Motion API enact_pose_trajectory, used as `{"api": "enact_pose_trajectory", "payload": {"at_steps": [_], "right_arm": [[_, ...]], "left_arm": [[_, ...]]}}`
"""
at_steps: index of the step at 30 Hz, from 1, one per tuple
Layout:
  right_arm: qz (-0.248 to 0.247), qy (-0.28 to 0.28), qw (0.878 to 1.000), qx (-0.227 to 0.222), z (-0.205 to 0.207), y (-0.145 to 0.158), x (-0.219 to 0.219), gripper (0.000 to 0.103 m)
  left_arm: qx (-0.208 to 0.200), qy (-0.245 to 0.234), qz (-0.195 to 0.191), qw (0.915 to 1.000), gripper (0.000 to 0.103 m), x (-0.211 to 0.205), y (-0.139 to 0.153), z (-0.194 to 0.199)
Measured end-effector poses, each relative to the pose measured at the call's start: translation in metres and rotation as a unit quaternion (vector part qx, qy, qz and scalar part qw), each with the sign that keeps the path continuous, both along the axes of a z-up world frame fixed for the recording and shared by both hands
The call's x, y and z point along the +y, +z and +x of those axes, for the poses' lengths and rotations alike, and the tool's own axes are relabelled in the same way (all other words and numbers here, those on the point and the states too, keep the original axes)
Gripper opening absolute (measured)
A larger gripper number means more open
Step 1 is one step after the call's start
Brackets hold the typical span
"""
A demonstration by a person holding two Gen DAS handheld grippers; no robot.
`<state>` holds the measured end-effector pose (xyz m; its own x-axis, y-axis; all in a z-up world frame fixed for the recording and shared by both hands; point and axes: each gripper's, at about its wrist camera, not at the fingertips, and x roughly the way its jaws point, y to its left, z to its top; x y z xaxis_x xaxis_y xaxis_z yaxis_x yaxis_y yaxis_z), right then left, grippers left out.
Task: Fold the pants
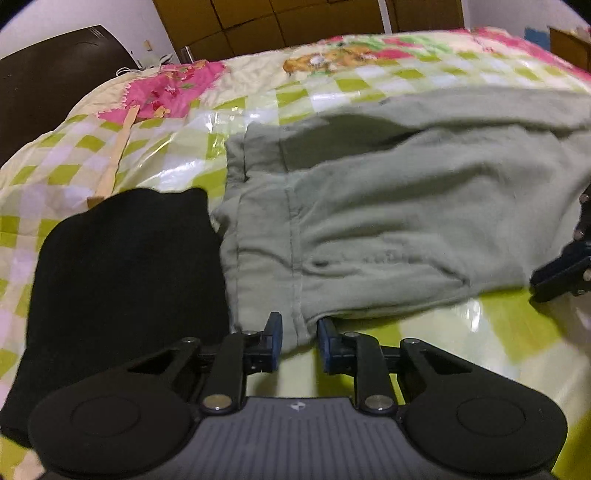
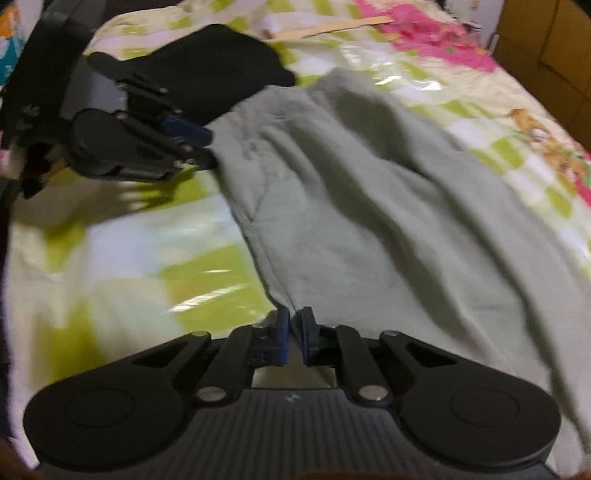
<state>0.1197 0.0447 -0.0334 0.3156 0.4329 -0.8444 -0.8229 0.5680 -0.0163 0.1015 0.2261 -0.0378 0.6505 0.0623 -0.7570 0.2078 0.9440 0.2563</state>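
Bed: we see a wide bedspread [image 1: 177,155], quilted and glossy, checked in lime green, white and cream with pink patches and cartoon prints; it fills most of both views and bears everything else.
Room: behind the bed we make out brown wooden cabinet doors [image 1: 280,22], a white wall and a dark headboard-like panel [image 1: 48,85] at the left.
Pants: the pale sage-green fleece pants [image 1: 388,221] lie flat on the bedspread, waistband end near the black cloth, legs running off to the right in the left wrist view.
Black cloth: a folded black fabric piece [image 1: 122,280] lies just beside the waistband, touching its edge.
Wooden stick: a thin pale wooden strip [image 1: 118,151] lies on the bedspread beyond the black cloth.
Left tongs: the left gripper [image 1: 298,341] has its blue-padded fingers drawn in on a fold of the near hem of the pants, pinching it.
Right tongs: the right gripper [image 2: 294,339] has its pads pressed nearly together, with a thin edge of the pants pinched between them.
Left wrist view only: we get the cabinets, the dark panel and a sliver of the right gripper at the right border.
Right wrist view only: we get the left gripper [image 2: 207,147] seen from the side at the far waistband corner, and the full run of a pant leg.
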Motion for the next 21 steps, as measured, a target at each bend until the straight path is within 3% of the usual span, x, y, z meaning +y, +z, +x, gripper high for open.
{"api": "enact_pose_trajectory", "payload": {"at_steps": [4,8,10,11,12,13,15,18,21], "right_arm": [[0.025,0.026,0.998,0.054,-0.021,0.004,0.01,0.003],[0.052,0.021,0.997,0.055,-0.031,0.012,0.012,0.005],[0.05,0.015,0.998,0.017,-0.028,0.017,0.014,0.017],[0.042,0.013,0.999,-0.011,-0.027,0.018,0.015,0.035],[0.034,0.013,0.999,-0.039,-0.025,0.019,0.015,0.046],[0.025,0.017,0.998,-0.062,-0.022,0.019,0.016,0.048],[0.009,0.021,0.997,-0.074,-0.015,0.014,0.02,0.05],[0.001,0.021,0.999,-0.049,0.001,0.0,0.023,0.051],[0.003,0.012,0.999,-0.037,0.012,-0.011,0.03,0.048]], "left_arm": [[0.009,0.008,-0.001,0.9999,0.036,0.01,0.001,-0.017],[-0.018,-0.027,-0.016,0.9993,0.04,0.009,0.014,-0.021],[-0.029,-0.049,0.007,0.9984,0.05,0.002,0.014,-0.017],[-0.035,-0.06,0.019,0.9974,0.06,-0.002,0.012,-0.016],[-0.04,-0.073,0.026,0.9962,0.065,-0.006,0.01,-0.014],[-0.042,-0.085,0.032,0.995,0.073,-0.009,0.007,-0.013],[-0.039,-0.116,0.045,0.9914,0.079,-0.016,-0.001,-0.012],[-0.036,-0.132,0.061,0.9887,0.085,-0.021,-0.011,-0.007],[-0.004,-0.111,0.031,0.9934,0.087,-0.008,-0.014,0.009]]}}
